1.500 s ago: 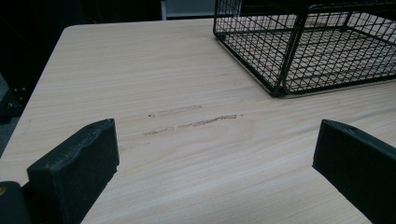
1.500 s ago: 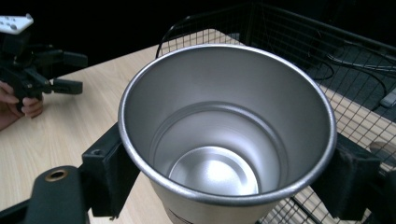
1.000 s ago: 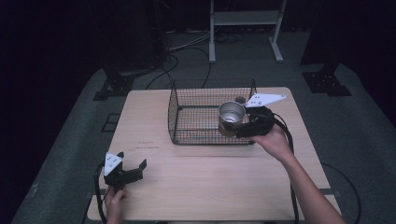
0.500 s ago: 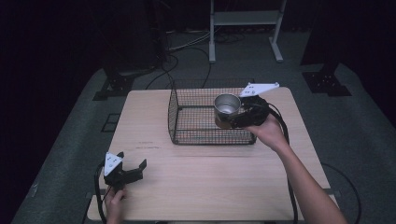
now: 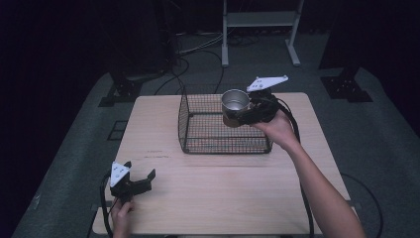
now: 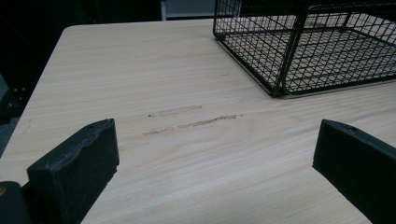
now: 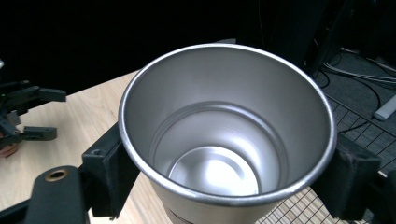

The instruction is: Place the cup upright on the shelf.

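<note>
The right gripper (image 5: 236, 116) has its jaws clamped on a metal cup (image 5: 235, 105), one black jaw pressed against each side of the cup's wall just under the rim. In the right gripper view the cup (image 7: 227, 135) is upright and you look straight down into it: shiny, nothing inside. The right hand (image 5: 275, 127) holds it up in the air over the right end of the wire basket (image 5: 198, 134), so the cup isn't sitting on anything, it's just hanging there in the grip.

The basket sits on the far half of the wooden table (image 5: 218, 188), with one tall mesh wall standing up on its left side.

The left gripper (image 5: 141, 179) is way over at the near left corner of the table, well apart from the basket, with the left hand (image 5: 120, 213) behind it. Its jaws are spread wide, and in the left gripper view there's just bare table (image 6: 187, 140) between them, with a few scuff marks (image 6: 191, 120) on the wood ahead and the basket's corner (image 6: 280, 88) further off. It grips nothing.
</note>
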`<state>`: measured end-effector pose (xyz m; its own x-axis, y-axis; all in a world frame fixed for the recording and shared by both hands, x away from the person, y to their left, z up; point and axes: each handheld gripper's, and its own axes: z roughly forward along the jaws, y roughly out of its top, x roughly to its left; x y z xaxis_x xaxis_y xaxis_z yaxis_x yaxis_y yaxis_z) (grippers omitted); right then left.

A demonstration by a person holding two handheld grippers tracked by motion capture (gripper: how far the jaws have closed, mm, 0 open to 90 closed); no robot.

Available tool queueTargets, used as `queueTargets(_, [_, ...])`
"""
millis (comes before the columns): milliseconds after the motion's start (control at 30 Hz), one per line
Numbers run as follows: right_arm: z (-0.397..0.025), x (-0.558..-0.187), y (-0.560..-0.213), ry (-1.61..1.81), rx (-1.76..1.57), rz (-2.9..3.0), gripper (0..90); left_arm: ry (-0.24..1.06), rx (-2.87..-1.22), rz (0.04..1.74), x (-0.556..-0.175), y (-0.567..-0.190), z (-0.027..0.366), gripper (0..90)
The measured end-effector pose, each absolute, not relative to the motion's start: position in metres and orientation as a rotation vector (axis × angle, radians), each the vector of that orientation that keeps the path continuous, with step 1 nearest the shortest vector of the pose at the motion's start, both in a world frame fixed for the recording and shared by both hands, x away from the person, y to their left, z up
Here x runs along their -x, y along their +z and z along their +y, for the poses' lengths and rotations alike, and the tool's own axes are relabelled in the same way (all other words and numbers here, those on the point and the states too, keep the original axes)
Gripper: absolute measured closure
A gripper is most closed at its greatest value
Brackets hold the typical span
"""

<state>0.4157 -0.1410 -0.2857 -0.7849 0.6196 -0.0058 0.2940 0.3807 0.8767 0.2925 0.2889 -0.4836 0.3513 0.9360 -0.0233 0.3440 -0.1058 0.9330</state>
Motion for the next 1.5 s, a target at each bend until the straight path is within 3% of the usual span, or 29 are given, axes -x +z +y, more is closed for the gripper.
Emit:
queueTargets(833, [-0.12,-0.473,-0.302,1.321,-0.912,2.343,17.9,0.769,-1.65,1.16,-0.292,-0.484,0.289,0.0])
queueTargets(1500, [-0.116,-0.496,-0.319,1.254,-0.972,2.363,17.9,0.771,-1.656,1.158,-0.291,-0.483,0.289,0.0])
